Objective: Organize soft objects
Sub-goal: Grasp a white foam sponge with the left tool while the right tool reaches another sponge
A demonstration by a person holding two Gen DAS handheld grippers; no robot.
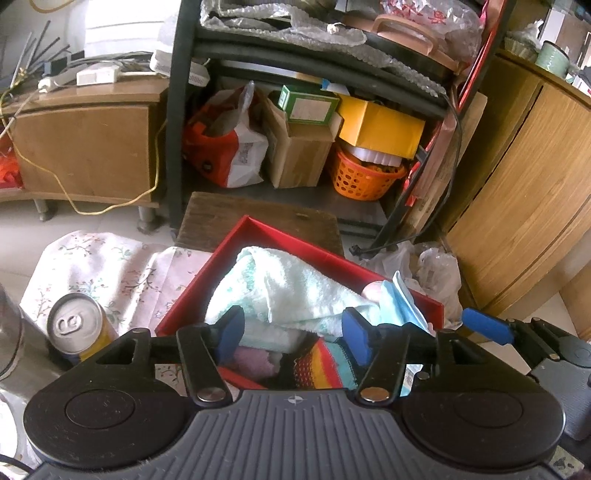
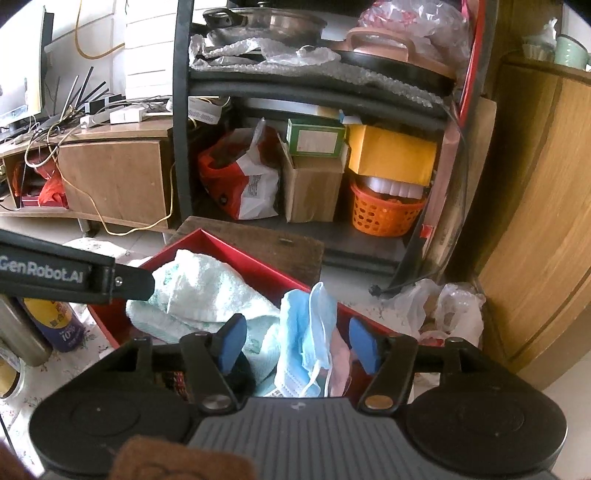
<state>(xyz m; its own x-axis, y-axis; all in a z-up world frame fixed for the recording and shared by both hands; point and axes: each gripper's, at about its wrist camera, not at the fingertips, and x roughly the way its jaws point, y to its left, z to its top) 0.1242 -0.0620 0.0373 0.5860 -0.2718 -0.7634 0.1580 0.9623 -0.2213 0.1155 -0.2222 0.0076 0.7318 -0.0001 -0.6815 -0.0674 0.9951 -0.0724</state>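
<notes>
Light: soft daylight, brightest upper left | Glare: white wall washed out | Shadows: faint | Distortion: strong fisheye bending, dark corners | Blur: slight

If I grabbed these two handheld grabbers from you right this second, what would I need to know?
Left gripper: open, nothing held, hanging over the red box.
Right gripper: open; the blue face masks stand between its pads, which are not pressing on them.
Things: a pale green towel, the masks, a pink cloth, a lilac cloth and a rainbow-striped knit all lie in the box.
Done: those soft things are boxed.
Left: the masks hang over the box's right rim; perhaps tuck them in. The drink can on the floral cloth is not soft; leave it.
</notes>
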